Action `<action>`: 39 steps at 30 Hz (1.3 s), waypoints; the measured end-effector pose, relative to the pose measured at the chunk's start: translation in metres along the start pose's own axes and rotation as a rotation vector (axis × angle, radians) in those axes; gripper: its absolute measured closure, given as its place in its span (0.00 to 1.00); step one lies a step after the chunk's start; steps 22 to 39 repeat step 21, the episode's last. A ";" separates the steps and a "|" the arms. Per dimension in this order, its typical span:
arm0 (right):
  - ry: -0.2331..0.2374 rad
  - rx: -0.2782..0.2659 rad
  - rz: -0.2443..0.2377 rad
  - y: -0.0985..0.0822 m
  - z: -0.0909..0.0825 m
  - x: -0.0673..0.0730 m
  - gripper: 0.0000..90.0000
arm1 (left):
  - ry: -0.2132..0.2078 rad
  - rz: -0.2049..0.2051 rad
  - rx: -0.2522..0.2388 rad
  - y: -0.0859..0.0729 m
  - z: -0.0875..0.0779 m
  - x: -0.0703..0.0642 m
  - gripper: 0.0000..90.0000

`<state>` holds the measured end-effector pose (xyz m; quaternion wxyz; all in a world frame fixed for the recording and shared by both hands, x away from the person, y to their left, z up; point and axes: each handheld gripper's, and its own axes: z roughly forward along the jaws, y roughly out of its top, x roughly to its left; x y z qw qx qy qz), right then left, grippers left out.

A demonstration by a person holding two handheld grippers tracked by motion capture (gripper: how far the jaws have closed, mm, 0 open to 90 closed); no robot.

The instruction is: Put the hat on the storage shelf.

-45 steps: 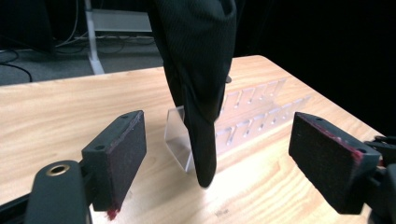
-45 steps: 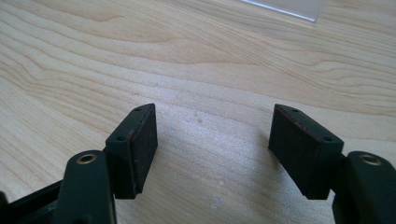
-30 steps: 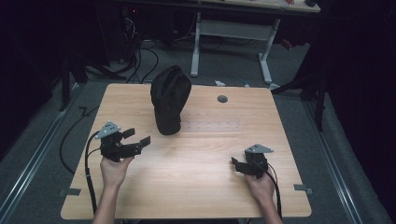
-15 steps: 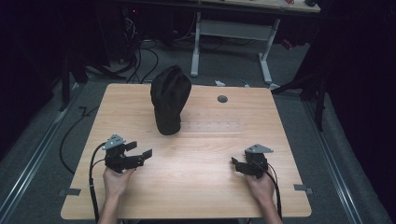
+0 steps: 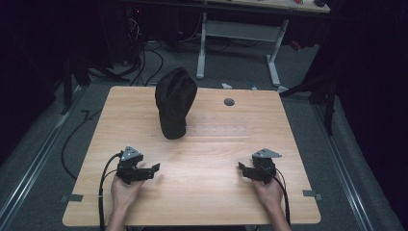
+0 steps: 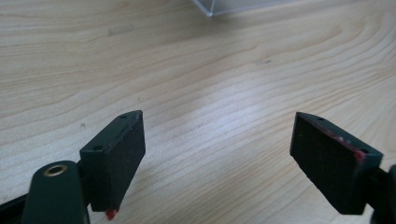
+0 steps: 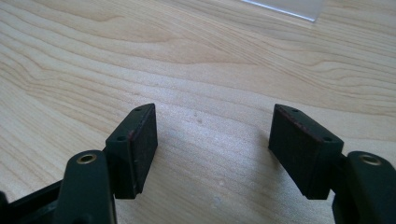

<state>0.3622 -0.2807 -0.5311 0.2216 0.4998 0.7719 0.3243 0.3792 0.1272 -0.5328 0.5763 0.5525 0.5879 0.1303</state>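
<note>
Overhead, high view — table: a pale wood-grain table with a round grommet hole near its far edge.
High view — cap: a black cap stands upright on the far-left-of-centre part of the table, matte dark fabric, rounded at the top and narrower at its base.
High view — clear piece: a flat transparent strip lies on the table just right of the cap's base, hard to make out against the wood.
High view — left gripper: left gripper held low over the near-left part of the table, jaws pointing right, spread apart and empty; a black cable trails back from it.
High view — right gripper: right gripper held over the near-right part, jaws pointing left; well apart from the cap.
Left gripper view — jaws: two black pads set wide apart over bare wood, nothing between them; red smears on the pad edges; a corner of the clear piece at the top edge.
Right gripper view — jaws: parted wide over bare wood, gripping nothing; an edge of the clear piece at the top.
</note>
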 end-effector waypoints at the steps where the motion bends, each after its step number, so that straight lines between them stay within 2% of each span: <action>1: 0.000 0.000 0.000 0.000 0.000 0.000 0.36 | 0.007 0.011 0.001 -0.002 0.001 0.001 0.20; 6: 0.000 0.000 0.000 0.000 0.000 0.000 0.37 | 0.029 0.040 0.008 -0.007 0.004 0.002 0.20; 7: 0.000 0.000 0.000 0.000 0.000 0.000 0.37 | 0.047 0.058 0.017 -0.010 0.006 0.003 0.20; 12: 0.000 0.000 0.000 0.000 0.000 0.000 0.37 | 0.067 0.095 0.015 -0.013 0.007 0.001 0.20; 15: 0.000 0.000 -0.001 0.000 0.000 0.000 0.37 | 0.087 0.141 0.015 -0.017 0.009 -0.002 0.20; 17: 0.000 0.000 0.000 0.000 0.000 0.000 0.37 | 0.084 0.131 0.014 -0.017 0.009 -0.001 0.20; 39: 0.000 0.000 0.000 0.000 0.000 0.000 0.37 | 0.085 0.131 0.014 -0.017 0.009 -0.002 0.20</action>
